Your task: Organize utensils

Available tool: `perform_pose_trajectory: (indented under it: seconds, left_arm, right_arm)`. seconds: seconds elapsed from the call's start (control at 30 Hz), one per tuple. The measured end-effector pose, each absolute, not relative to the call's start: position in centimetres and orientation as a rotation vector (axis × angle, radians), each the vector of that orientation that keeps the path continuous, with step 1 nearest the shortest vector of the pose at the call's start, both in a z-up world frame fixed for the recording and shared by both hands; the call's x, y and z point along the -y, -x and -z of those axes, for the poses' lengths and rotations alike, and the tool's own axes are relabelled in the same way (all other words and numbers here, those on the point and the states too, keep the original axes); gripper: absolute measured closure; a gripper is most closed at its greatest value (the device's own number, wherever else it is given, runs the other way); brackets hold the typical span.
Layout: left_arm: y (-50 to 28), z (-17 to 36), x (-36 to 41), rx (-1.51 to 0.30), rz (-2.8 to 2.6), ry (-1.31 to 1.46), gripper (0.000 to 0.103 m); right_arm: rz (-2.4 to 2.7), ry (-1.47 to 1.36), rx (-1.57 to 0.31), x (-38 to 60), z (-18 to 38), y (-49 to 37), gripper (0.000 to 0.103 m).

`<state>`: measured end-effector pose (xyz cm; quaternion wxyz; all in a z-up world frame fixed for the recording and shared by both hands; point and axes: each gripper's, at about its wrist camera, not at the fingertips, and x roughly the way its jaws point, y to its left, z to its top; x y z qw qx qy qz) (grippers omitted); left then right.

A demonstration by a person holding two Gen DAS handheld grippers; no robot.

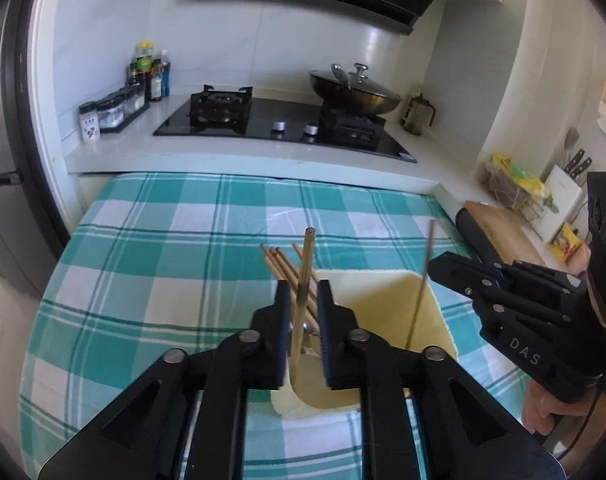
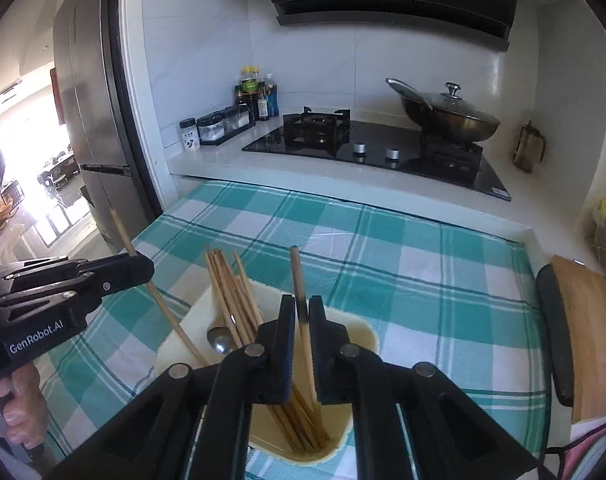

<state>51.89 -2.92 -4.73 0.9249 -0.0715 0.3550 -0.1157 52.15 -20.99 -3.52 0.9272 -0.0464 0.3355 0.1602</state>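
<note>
1. Left claw (image 1: 303, 312) tips downward, its jaws parted with a gap on either side of the stick between them.
2. Right claw (image 2: 301, 320) tips downward too, jaws nearly together.
3. Bare fingers (image 2: 19, 412) wrap the left handle.

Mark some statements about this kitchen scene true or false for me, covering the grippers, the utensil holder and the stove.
1. The right gripper has its jaws closed on a chopstick. True.
2. The wok on the stove has no lid. False: a glass lid sits on it.
3. The holder stands on a teal checked cloth. True.
4. The holder is empty. False: chopsticks and a spoon are in it.
</note>
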Motion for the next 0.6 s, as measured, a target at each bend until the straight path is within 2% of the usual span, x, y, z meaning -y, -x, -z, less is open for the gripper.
perform_pose_trajectory:
  seconds: [0.03, 0.07, 0.1, 0.13, 0.2, 0.23, 0.3, 0.47, 0.5, 0.6]
  left_arm:
    - [-51.3, 4.3, 2.6, -0.717, 0.240, 0.149, 0.056]
    - [-50.6, 3.6, 2.3, -0.695, 0.236, 0.144, 0.036]
    - [-49.6, 2.7, 1.9, -0.660, 0.233, 0.136, 0.025]
    - [-48.3, 1.7, 1.5, -0.625, 0.239, 0.128, 0.021]
    - [-45.6, -0.2, 0.9, -0.569, 0.258, 0.116, 0.002]
    - [-44.2, -1.0, 0.6, -0.547, 0.265, 0.112, 0.000]
    - [-41.3, -2.2, 0.2, -0.513, 0.271, 0.095, 0.001]
    - [-33.5, -0.8, -0.4, -0.487, 0.243, 0.126, 0.000]
    - [-32.1, 0.2, -0.4, -0.521, 0.241, 0.141, 0.000]
    - [-29.0, 3.4, 0.5, -0.611, 0.189, 0.122, 0.000]
  right_arm:
    - [-0.330, 0.084, -0.680, 21.0, 3.4, -51.9, 0.089]
    - [-0.334, 0.067, -0.663, 21.1, 3.0, -51.5, 0.077]
    - [-0.336, 0.049, -0.635, 21.3, 2.3, -50.7, 0.067]
    - [-0.336, 0.033, -0.599, 21.5, 1.4, -49.6, 0.065]
    - [-0.333, 0.028, -0.527, 21.9, -0.7, -47.3, 0.062]
    - [-0.332, 0.030, -0.502, 21.9, -1.9, -46.6, 0.059]
    - [-0.324, 0.027, -0.434, 22.7, -4.0, -43.0, 0.042]
    - [-0.310, -0.013, -0.368, 24.2, -5.3, -34.8, 0.022]
    - [-0.296, -0.023, -0.376, 24.5, -4.6, -33.2, 0.019]
    - [-0.241, -0.044, -0.431, 24.9, -1.6, -29.0, 0.018]
